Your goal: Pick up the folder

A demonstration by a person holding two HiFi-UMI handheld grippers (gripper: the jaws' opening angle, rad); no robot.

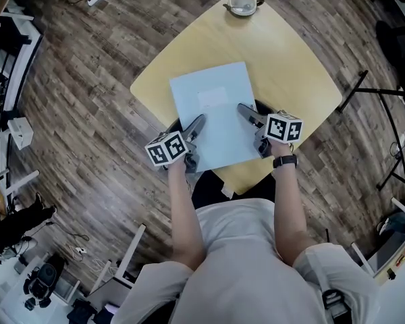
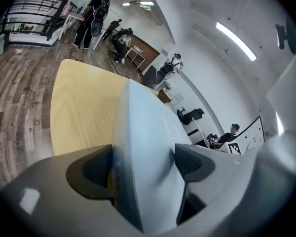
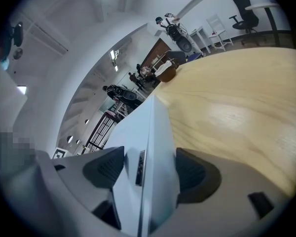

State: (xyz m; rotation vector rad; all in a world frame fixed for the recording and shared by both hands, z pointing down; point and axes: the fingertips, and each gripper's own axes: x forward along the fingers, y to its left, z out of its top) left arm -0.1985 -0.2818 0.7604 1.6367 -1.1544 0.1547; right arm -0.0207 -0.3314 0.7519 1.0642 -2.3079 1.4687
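Both forearms reach forward, side by side. The left gripper [image 1: 193, 127] and right gripper [image 1: 247, 112] each pinch the pale blue folder [image 1: 212, 106] at its near edge, over the wooden counter [image 1: 293, 66]. The contents of the far bowl [image 1: 242, 4] are indiscernible.

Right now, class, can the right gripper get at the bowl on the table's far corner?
Probably not: the right gripper is shut on the folder, and the bowl sits across the table.
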